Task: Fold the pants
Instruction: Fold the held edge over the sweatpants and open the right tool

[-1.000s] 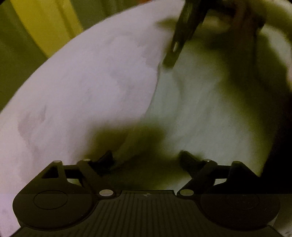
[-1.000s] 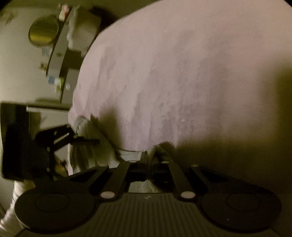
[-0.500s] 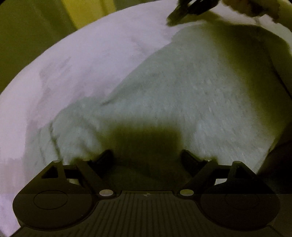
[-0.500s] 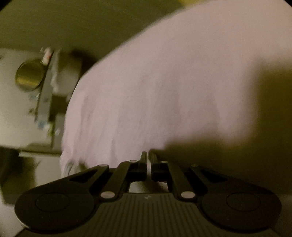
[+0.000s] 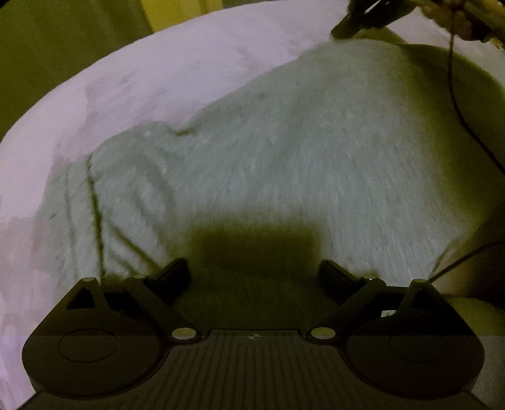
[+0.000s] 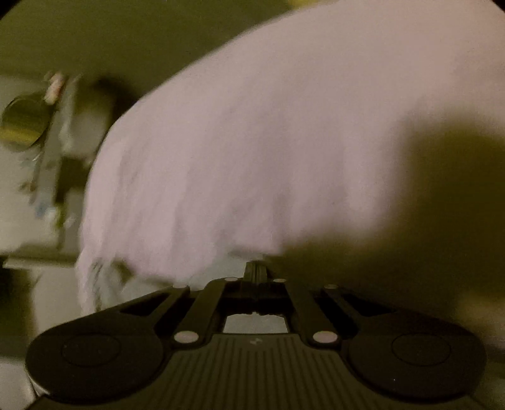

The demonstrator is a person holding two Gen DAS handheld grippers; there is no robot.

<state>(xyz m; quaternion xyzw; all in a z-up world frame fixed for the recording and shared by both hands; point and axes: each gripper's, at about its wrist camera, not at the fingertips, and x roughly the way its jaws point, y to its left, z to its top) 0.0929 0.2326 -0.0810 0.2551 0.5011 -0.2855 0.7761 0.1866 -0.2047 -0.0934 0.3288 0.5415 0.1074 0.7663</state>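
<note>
The left gripper [image 5: 252,271] hung over the pale pants [image 5: 284,157] on the bed [image 5: 157,63], fingers opening with nothing between them, probably freshly released, while the right gripper [image 6: 256,271] stayed pinched shut, empty as far as I could see.

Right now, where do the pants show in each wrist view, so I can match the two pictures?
Left wrist: the pants fill the middle and right, lying on the pale sheet, with the right gripper at their top-right end.
Right wrist: a blurred pale strip at lower left may be them; I cannot tell.
Shared landmark: the pale sheet.
</note>
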